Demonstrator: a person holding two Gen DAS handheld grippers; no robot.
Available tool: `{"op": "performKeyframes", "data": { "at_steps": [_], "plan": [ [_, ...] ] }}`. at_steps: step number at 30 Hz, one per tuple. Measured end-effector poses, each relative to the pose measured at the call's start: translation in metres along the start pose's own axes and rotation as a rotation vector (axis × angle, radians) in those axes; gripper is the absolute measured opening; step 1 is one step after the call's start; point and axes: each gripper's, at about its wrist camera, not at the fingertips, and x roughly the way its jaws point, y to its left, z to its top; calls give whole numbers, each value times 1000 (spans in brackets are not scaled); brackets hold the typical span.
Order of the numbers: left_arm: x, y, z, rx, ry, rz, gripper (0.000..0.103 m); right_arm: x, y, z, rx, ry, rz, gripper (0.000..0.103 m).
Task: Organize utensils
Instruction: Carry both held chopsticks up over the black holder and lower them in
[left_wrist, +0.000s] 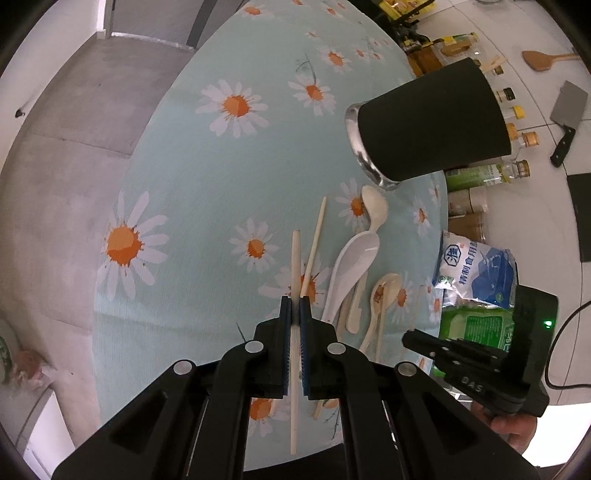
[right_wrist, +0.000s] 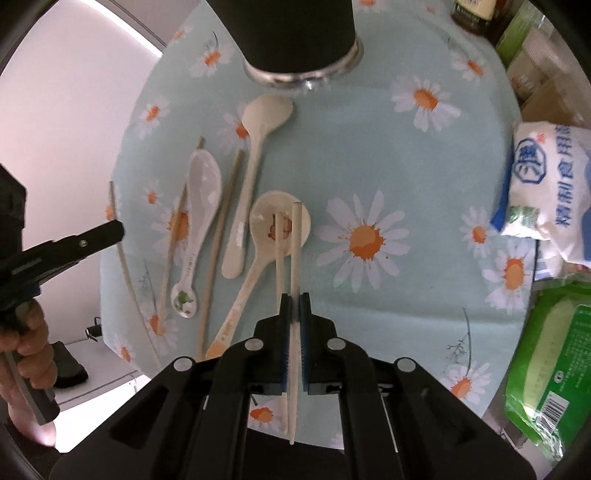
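Your left gripper (left_wrist: 294, 306) pinches one pale chopstick (left_wrist: 295, 258); your right gripper (right_wrist: 294, 304) clamps another chopstick (right_wrist: 295, 251), above the spoons (right_wrist: 201, 192) (all below the black holder (right_wrist: 295, 33)).

A pale blue cloth (left_wrist: 207, 177) printed with white and orange daisies covers the round tabletop. Just past its edge lies a white and blue bag (left_wrist: 476, 269) with printed characters, touching a green packet (left_wrist: 476, 325) beside it. Farther back a row of small bottles (left_wrist: 517, 125) with yellow and dark caps stands in a line, next to a green-labelled bottle (left_wrist: 484, 175). On the white surface beyond lie a cleaver (left_wrist: 567, 118) with a black handle and a wooden spatula (left_wrist: 546, 59), well apart. A grey floor (left_wrist: 74, 129) shows on the other side of the cloth.
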Motion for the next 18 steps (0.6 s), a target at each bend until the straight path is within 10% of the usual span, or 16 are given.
{"op": "performKeyframes", "data": {
  "at_steps": [18],
  "plan": [
    [-50,-77,2,147,-205,89,3,-79,-21,9,-132,-272,199,6]
  ]
}}
